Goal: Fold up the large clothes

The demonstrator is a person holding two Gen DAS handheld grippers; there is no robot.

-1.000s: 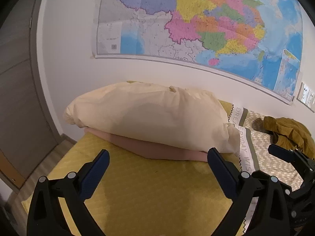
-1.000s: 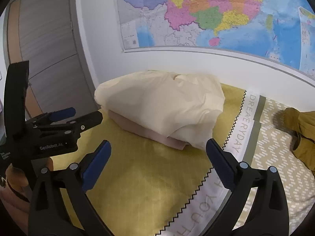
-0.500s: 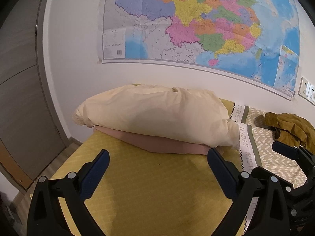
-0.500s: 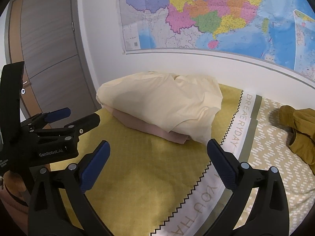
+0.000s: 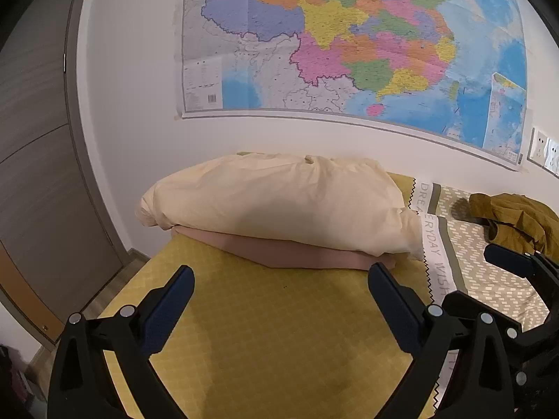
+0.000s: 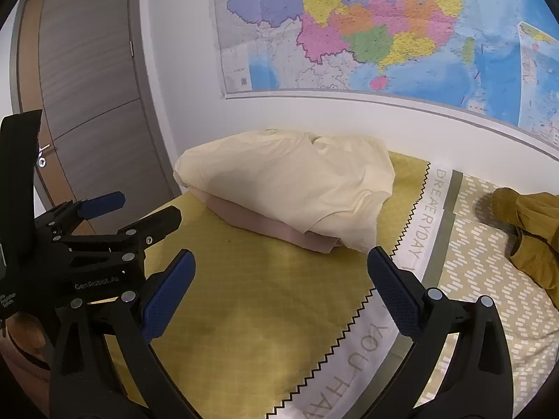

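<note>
A folded cream garment (image 5: 279,202) (image 6: 286,188) lies on top of a folded pink garment (image 5: 297,251) (image 6: 251,220) at the far left of the bed. A crumpled mustard garment (image 5: 517,216) (image 6: 531,230) sits on the patterned part of the bed to the right. My left gripper (image 5: 279,279) (image 6: 139,209) hovers open over the yellow cover, short of the pile, with nothing in it. My right gripper (image 6: 281,262) is open and empty too, just right of the left one; one of its fingers (image 5: 503,256) shows in the left wrist view.
The yellow bed cover (image 5: 279,331) (image 6: 262,296) meets a white lettered band and a beige patterned sheet (image 6: 489,279). A wall map (image 5: 349,42) hangs behind the bed. A wooden door (image 6: 87,87) stands left, and wall sockets (image 5: 545,148) at right.
Both views have tilted up a little, showing more wall, map and door. The grippers stay open and empty. The clothes have not moved.
</note>
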